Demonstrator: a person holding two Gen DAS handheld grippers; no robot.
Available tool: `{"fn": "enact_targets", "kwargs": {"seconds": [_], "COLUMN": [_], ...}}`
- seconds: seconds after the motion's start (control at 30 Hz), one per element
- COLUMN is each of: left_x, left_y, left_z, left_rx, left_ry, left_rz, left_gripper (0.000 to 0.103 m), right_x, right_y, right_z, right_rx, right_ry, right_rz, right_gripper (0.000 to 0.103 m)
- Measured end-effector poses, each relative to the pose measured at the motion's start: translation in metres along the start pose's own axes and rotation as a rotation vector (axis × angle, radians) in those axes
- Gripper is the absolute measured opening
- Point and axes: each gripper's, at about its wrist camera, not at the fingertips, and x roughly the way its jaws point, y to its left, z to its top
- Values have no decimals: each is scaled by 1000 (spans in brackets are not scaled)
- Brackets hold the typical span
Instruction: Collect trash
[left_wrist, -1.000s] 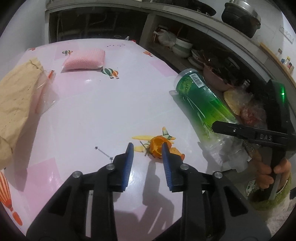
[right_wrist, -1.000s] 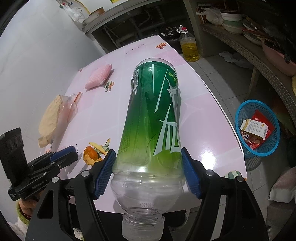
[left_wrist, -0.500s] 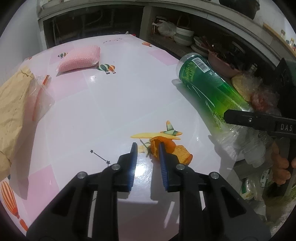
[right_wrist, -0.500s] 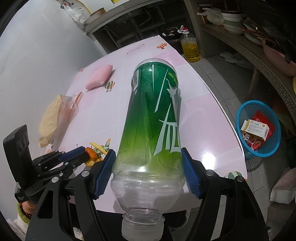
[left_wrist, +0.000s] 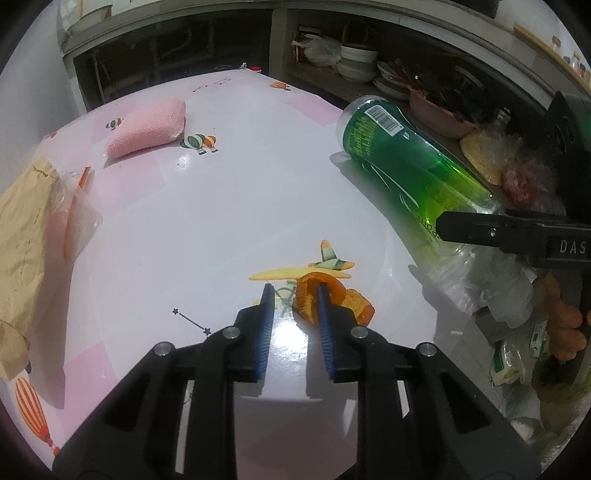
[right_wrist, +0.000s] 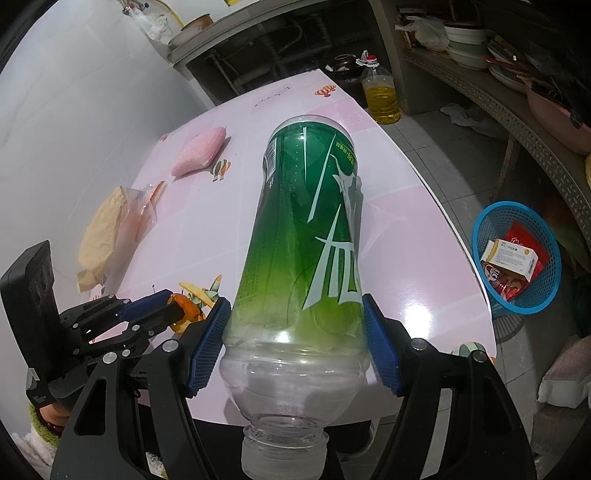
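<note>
An orange peel lies on the pink and white table near its front edge, beside a printed aeroplane. My left gripper points down at it with its jaws closing. Part of the peel sits between them, the right pad is against it and the left pad is still apart. From the right wrist view the left gripper shows with the peel at its tips. My right gripper is shut on a large green plastic bottle, held above the table edge, neck towards the camera.
A pink pouch lies at the far side, and a brown paper bag with a clear plastic bag at the left. On the floor to the right stand a blue basket holding packets and an oil bottle. Shelves of dishes line the right.
My left gripper has moved forward onto the orange peel and its jaws have narrowed around part of it. The right gripper and the bottle have kept still.
</note>
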Motion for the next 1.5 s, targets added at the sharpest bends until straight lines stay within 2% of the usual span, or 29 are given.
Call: {"fn": "enact_targets", "kwargs": {"seconds": [0.2, 0.33, 0.7, 1.5], "left_x": [0, -1, -4, -11], "left_y": [-5, -10, -16, -16], "left_z": [0, -1, -1, 0], "left_rx": [-1, 15, 28, 21], "left_ry": [6, -2, -4, -24], "left_rz": [-12, 12, 37, 38], "left_gripper": [8, 4, 2, 2], "right_x": [1, 2, 10, 1], "right_y": [2, 2, -1, -11], "right_z": [0, 0, 2, -3], "right_rx": [-1, -2, 3, 56], "right_ry": [1, 1, 47, 14], "right_rz": [-1, -1, 20, 42], "right_gripper": [69, 69, 69, 69]}}
